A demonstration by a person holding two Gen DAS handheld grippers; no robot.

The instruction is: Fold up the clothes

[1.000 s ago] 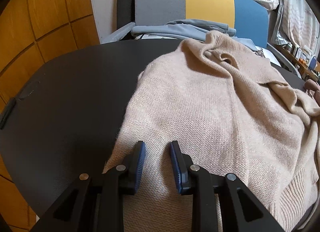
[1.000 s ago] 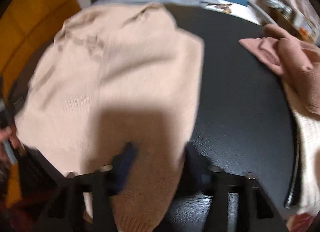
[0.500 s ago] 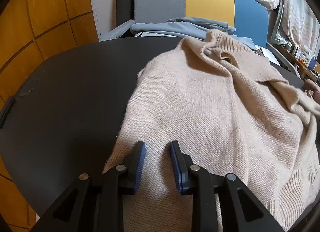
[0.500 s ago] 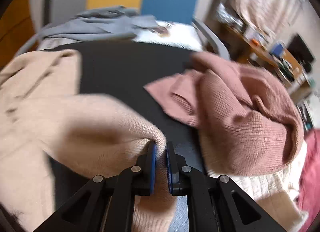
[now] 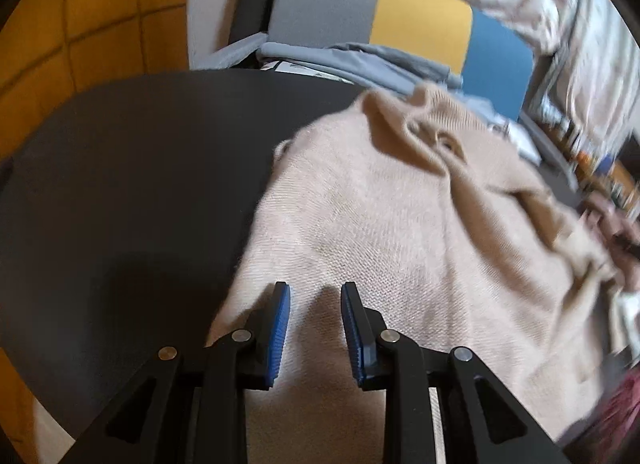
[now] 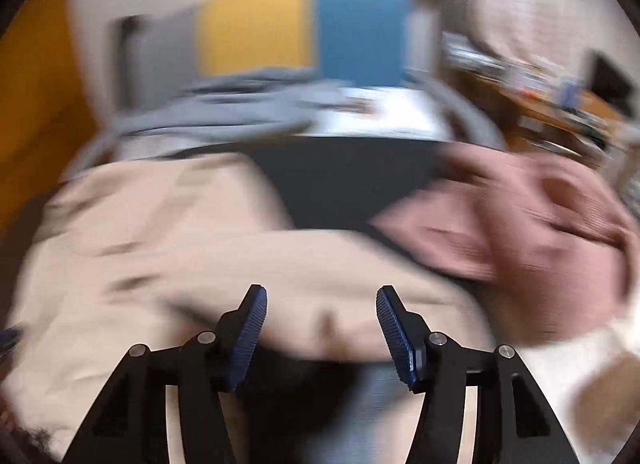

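Two grippers, both w/ jaws apart, gripping nothing: left gripper [image 5: 315, 296] and right gripper [image 6: 321, 300] over the beige sweater [image 5: 384, 224], spread on the black table [image 5: 132, 168]. Soft, floppy knit; probably pinch the hem edge, view's blurry.

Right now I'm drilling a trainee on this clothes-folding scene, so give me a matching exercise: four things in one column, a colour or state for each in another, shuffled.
Things:
1. beige sweater
2. pink sweater
3. table
4. right gripper

Colour or state:
A. black, partly bare
B. jaws open, holding nothing
C. bunched up at the right side of the table
D. spread under the left gripper

Pairs: 1-D, 2-C, 3-A, 4-B
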